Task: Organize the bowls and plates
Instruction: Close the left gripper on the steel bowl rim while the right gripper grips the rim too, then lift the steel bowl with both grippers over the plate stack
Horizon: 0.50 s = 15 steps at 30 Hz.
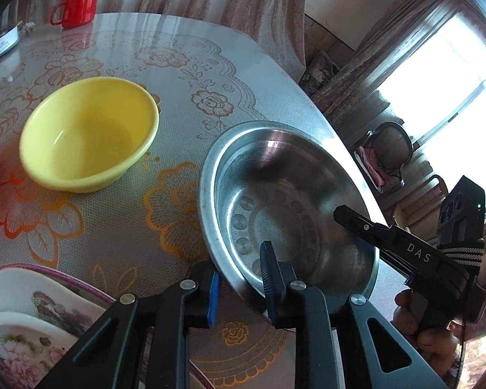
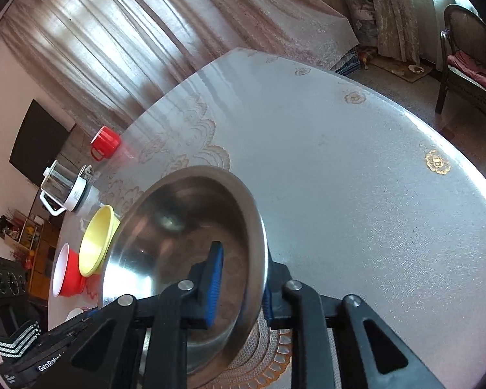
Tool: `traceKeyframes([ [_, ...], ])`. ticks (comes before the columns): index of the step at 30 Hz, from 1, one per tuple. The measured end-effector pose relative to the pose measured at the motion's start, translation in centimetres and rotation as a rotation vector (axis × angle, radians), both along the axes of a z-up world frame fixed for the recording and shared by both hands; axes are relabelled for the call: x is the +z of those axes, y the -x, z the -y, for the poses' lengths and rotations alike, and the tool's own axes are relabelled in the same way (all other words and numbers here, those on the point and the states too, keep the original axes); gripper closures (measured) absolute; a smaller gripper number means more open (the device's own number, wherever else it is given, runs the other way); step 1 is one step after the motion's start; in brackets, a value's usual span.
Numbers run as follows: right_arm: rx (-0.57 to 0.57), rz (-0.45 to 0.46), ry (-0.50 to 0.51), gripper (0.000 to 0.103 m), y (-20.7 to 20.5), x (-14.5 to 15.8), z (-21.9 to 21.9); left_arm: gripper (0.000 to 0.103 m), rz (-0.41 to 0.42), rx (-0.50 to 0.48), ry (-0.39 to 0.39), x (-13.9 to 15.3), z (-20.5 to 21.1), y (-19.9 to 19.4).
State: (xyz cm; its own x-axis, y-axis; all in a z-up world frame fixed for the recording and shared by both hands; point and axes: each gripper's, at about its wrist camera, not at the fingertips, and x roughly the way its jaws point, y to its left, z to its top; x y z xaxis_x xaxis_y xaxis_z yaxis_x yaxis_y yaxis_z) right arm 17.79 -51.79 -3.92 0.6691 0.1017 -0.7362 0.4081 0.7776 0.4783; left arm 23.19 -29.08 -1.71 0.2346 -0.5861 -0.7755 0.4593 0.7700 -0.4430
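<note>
- My left gripper [image 1: 239, 278] is clamped on the near rim of the steel bowl [image 1: 288, 201]: one finger sits inside the bowl, the blue-padded one outside, under the rim.
- My right gripper [image 2: 239, 278] grips the same steel bowl [image 2: 178, 246] at its right rim, a blue pad [image 2: 214, 278] inside and the other finger outside; the outer pad is mostly hidden behind the rim.
- From the left wrist, my right gripper [image 1: 350, 215] reaches in over the bowl's far side, with the person's hand [image 1: 427, 330] wrapped on its handle, partly cut off at the frame edge.
- I cannot tell whether the bowl rests flat on the table [image 2: 356, 194] or is tipped; in the right view it looks tilted, though the fisheye may exaggerate that.
- A yellow bowl [image 1: 87, 133] stands upright to the left of the steel one, apart from it.
- A red bowl [image 2: 66, 272] with a white inside sits just beside the yellow bowl [image 2: 97, 243]; in the left view only a red sliver shows at the edge.
- Flower-patterned plates [image 1: 26, 317] lie at the lower left, cropped by the frame and partly covered by my gripper's arms.
- A red mug [image 1: 77, 9] stands at the far edge of the table.
- A glass jug [image 2: 64, 191] on a white base stands near the mug [image 2: 105, 142]; its details are too small to make out.
</note>
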Motion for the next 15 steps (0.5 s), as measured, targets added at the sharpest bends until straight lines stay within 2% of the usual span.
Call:
traceKeyframes([
  [4,0.009,-0.003,-0.011,0.087,0.9,-0.2,-0.3,0.081,0.028,-0.009,-0.011,0.5,-0.2,1.2],
  [15,0.001,0.015,-0.060,0.085,4.4,0.0,-1.2,0.080,0.044,-0.034,0.041,1.5,-2.3,4.7],
])
